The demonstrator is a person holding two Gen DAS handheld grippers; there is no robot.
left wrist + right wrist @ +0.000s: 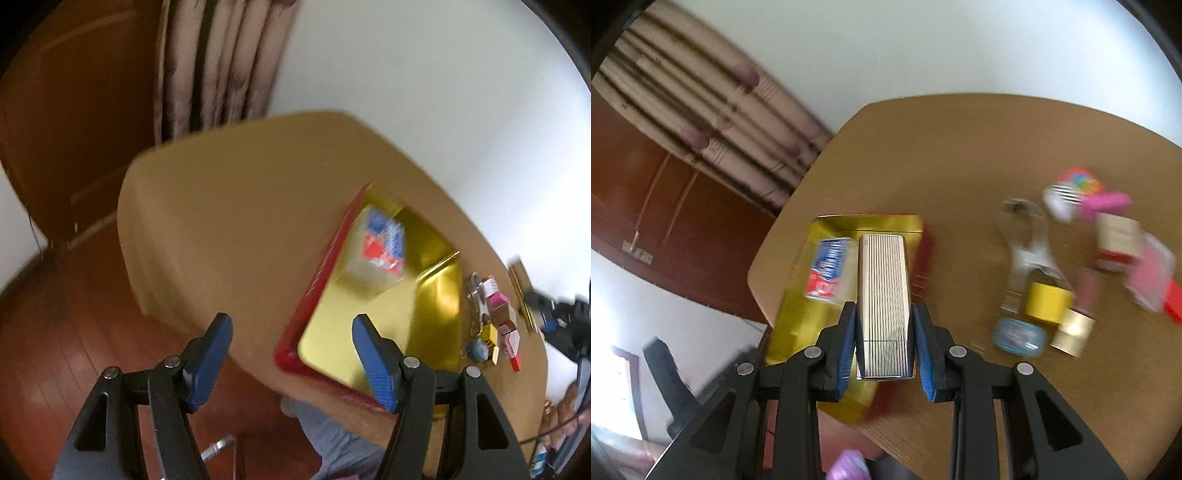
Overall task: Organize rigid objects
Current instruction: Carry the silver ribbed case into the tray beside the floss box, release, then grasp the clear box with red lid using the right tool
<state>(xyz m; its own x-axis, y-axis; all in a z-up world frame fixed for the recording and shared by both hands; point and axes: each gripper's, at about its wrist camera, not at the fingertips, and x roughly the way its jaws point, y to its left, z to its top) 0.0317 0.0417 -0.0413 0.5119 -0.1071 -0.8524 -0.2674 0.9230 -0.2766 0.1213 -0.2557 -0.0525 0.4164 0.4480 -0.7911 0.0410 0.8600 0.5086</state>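
My right gripper (883, 314) is shut on a ribbed silver box (884, 291), held above the near end of a red tin with a gold inside (798, 317). A blue, white and red packet (827, 269) lies in that tin. In the left wrist view the same tin (439, 306) and packet (380, 247) sit on the tan table (229, 221). My left gripper (291, 328) hangs open over the table's near edge beside the tin, with nothing between its fingers. The right gripper's dark body (554, 314) shows at the far right.
A cluster of small items lies right of the tin: a yellow tape roll (1047, 301), a gold roll (1071, 332), a blue round tin (1019, 338), a clear scoop-like piece (1027, 236), and pink and red boxes (1145, 273). A curtain (218, 62), wooden door and floor lie beyond the table.
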